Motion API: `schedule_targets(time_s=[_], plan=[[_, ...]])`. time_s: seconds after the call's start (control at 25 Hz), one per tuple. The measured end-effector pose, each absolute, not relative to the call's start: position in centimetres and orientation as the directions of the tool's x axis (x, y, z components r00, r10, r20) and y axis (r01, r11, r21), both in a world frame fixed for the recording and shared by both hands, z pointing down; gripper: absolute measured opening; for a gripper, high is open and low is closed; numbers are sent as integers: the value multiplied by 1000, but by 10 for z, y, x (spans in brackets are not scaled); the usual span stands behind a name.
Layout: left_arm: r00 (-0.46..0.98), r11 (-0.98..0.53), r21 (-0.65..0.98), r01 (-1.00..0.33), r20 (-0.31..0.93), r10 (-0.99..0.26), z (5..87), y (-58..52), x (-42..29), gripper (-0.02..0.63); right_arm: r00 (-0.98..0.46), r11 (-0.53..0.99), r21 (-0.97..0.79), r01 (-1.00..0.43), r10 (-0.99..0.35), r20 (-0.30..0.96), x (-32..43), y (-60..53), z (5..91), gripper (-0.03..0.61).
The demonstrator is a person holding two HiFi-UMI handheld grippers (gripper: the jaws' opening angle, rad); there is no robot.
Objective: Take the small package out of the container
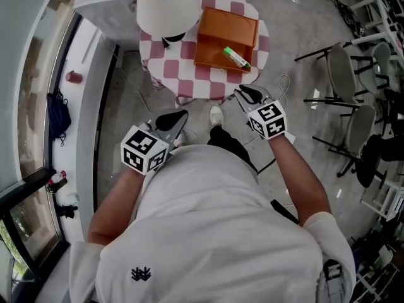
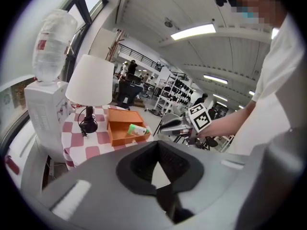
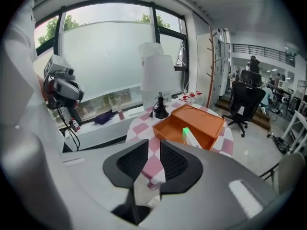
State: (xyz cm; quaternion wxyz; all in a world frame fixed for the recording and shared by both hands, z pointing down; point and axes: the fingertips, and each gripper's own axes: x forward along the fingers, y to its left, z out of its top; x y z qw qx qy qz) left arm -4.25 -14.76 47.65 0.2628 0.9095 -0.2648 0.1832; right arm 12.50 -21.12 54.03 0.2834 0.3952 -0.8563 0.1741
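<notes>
On the round table with the red-and-white checked cloth (image 1: 173, 68) an open orange wooden box (image 1: 211, 50) rests with its lid laid back flat. The small white-and-green package (image 1: 236, 57) lies inside the box, near the wall on the right as the head view shows it, resting aslant. A white-shaded lamp on a black stem (image 1: 167, 5) stands on the cloth just beside the box.

A person in a white shirt (image 1: 208, 232) stands short of the table and holds both tools low in front of the body, over the grey floor and well apart from the box. The left gripper (image 1: 178, 115) points toward the table; in its own view its black fingers (image 2: 139, 163) stand apart in a wedge-shaped gap with only pale floor showing between them, and the box (image 2: 120, 133) and package (image 2: 137, 129) lie far beyond. The right gripper (image 1: 243, 92) points the same way; its fingers (image 3: 175, 162) are separated by a narrow slit, nothing caught there, with checked cloth showing through. Past them the package (image 3: 191, 137) leans at the box's near edge (image 3: 170, 126).

A white water dispenser with a clear bottle (image 2: 45, 99) stands behind the table by the window, and several grey chairs (image 1: 344, 74) stand off to the right
</notes>
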Motion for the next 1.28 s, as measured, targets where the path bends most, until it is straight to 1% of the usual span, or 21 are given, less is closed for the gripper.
schedule_targets(time_s=[0.12, 0.36, 0.52, 0.76, 1.04, 1.28], plan=[[779, -703, 379, -602, 473, -412, 471, -161, -40, 54, -506, 643, -44, -764, -555, 661, 145, -244, 557, 69], [731, -637, 379, -671, 483, -482, 469, -190, -35, 54, -478, 669, -7, -743, -523, 705, 169, -299, 587, 81], [698, -599, 372, -708, 493, -519, 468, -205, -31, 54, -469, 694, 11, -720, -498, 729, 171, -326, 607, 94], [645, -541, 358, -761, 500, -577, 466, -219, -40, 55, -460, 750, 42, -661, -448, 767, 160, -344, 635, 97], [624, -531, 336, -777, 520, -583, 470, -228, -42, 54, -443, 770, 32, -637, -399, 803, 155, -351, 664, 97], [620, -534, 326, -780, 521, -586, 470, -228, -48, 55, -423, 746, 33, -665, -414, 806, 157, -356, 668, 97]])
